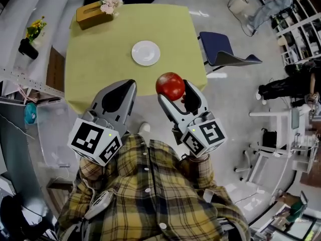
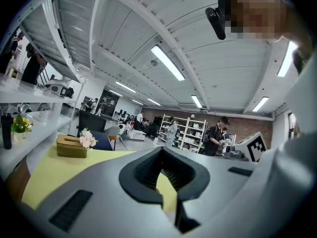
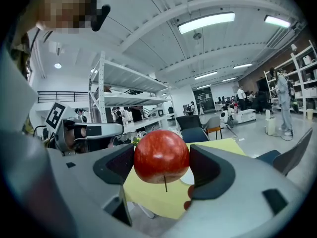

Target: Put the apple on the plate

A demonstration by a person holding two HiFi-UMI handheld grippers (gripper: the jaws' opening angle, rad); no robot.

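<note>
1. Progress: the round red apple [image 1: 170, 86] is off the surface, clamped between the jaws of the right hand-held gripper [image 1: 175, 92]. Placing is not yet done.
2. The small round white plate [image 1: 146, 52] sits bare near the centre of the yellow tabletop [image 1: 95, 59]. The apple hangs beyond the tabletop's near edge.
3. The left hand-held gripper [image 1: 125, 87] has its jaws together and is empty.

Robotics lab; metal shelving racks [image 3: 130, 99]; ceiling strip lights [image 2: 167, 62]; misc equip.

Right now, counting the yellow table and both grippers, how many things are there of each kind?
Apple: 1, held in the right gripper
White plate: 1
Tissue box: 1
Flower bunch: 1
Total: 4
</note>
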